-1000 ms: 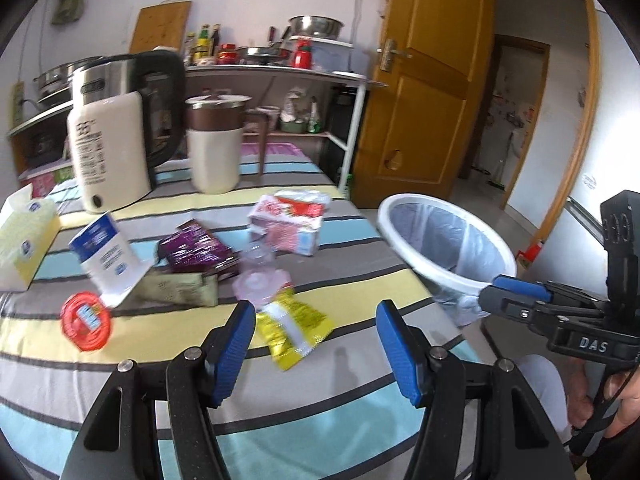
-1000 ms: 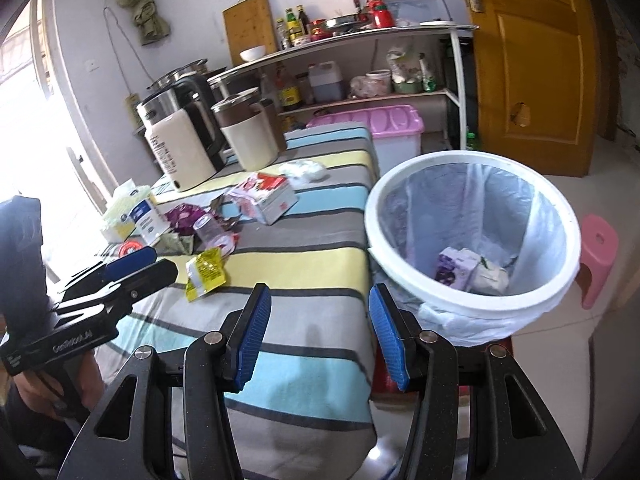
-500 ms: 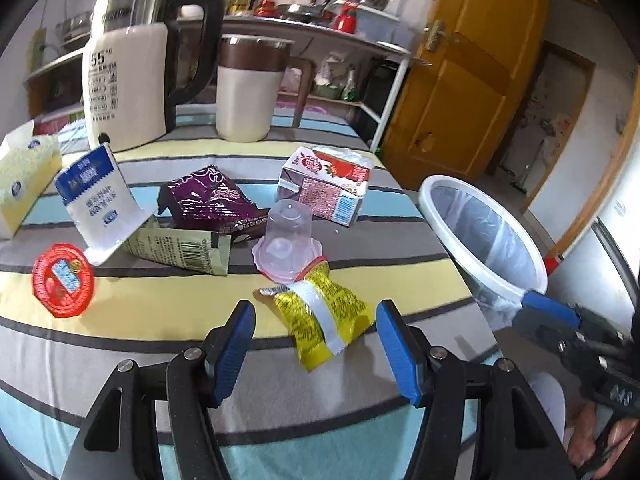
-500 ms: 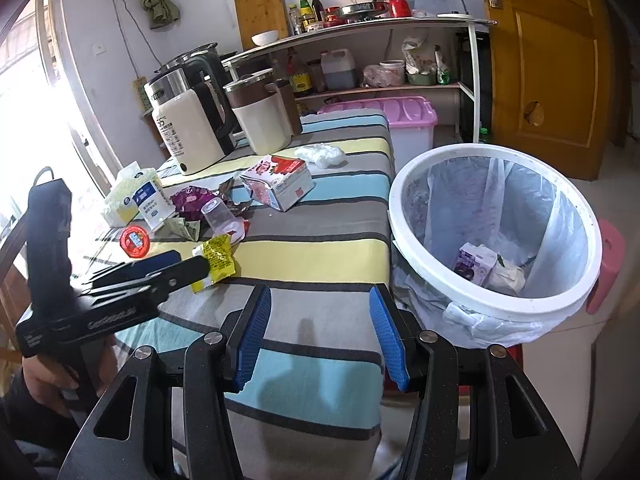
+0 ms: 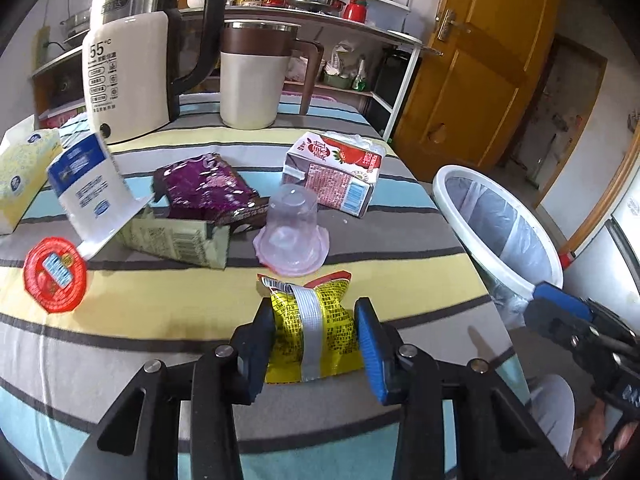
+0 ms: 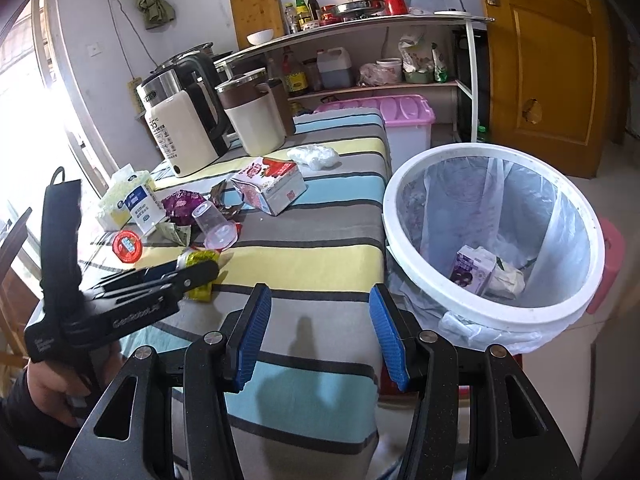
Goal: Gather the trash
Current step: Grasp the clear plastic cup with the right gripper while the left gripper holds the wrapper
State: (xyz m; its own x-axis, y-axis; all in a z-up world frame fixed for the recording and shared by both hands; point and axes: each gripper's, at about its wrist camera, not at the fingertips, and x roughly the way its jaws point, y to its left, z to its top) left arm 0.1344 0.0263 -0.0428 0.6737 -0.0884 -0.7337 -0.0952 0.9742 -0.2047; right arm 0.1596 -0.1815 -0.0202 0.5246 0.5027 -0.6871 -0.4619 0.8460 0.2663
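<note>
The left gripper (image 5: 316, 340) has its fingers pinching the yellow snack packet (image 5: 314, 330) on the striped worktop (image 5: 400, 248). The right gripper (image 6: 318, 336), fingers spread and holding nothing, hovers beside the lined trash bin (image 6: 492, 236).

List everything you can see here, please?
Yellow packet: one, between the left gripper's pads.
Clear cup: one, upside down, behind the packet.
Carton: one, red-white, mid table.
Purple wrapper: one, left of the cup.
Red lid: one, table's left.
Kettle: one, white, rear.
Jug: one, cream-brown, beside the kettle.
Bin: one, white, off the table's edge.
Left gripper: on the packet.
Right gripper: open, empty.
</note>
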